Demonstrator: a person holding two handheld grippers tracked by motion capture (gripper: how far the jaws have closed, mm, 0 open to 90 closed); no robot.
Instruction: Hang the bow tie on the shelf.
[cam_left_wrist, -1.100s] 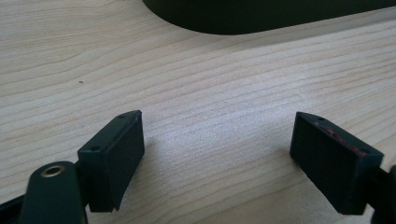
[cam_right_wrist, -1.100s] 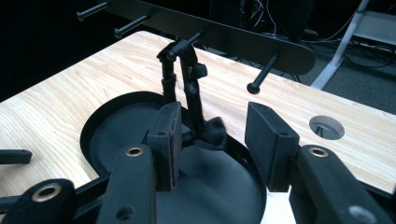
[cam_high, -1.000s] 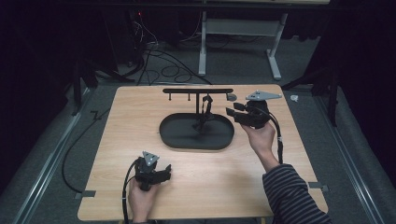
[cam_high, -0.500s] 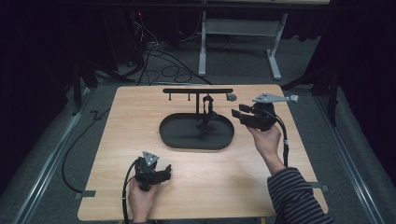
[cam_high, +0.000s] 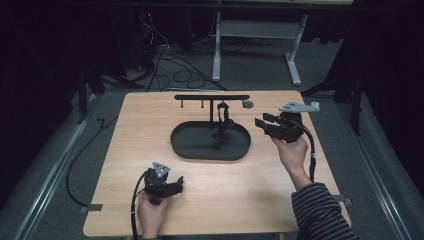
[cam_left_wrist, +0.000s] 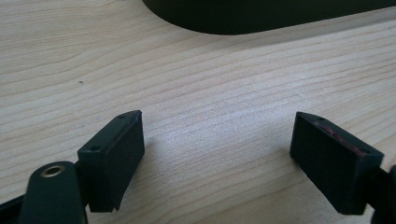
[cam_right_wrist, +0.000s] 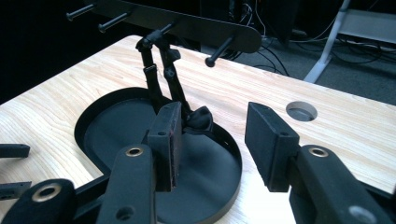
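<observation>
1. Black and slender, a strap-like item (cam_high: 221, 122) is seen hanging from a peg of the T-shaped stand (cam_high: 212, 98), its lower end resting in the oval tray (cam_high: 190, 145) at the middle of the table (cam_high: 140, 130).
2. In the right gripper view, the strap (cam_right_wrist: 163, 70) is shown looped over one peg under the stand's crossbar (cam_right_wrist: 187, 23), with a rounded dark end (cam_right_wrist: 200, 116) lying on the tray floor (cam_right_wrist: 116, 135).
3. Just to the right of the tray, the right gripper (cam_high: 259, 122) is held in a hand (cam_high: 292, 150) and is pointed toward the strap; its jaws are parted at a medium width and nothing is gripped between them.
4. Near the front edge of the table, well apart from the tray, the left gripper (cam_high: 179, 182) is held low in the other hand (cam_high: 150, 212).
5. Its jaws are seen spread wide over bare wood (cam_left_wrist: 210, 116), with nothing between them.
6. A round hole (cam_right_wrist: 301, 111) is seen in the tabletop beside the stand.
</observation>
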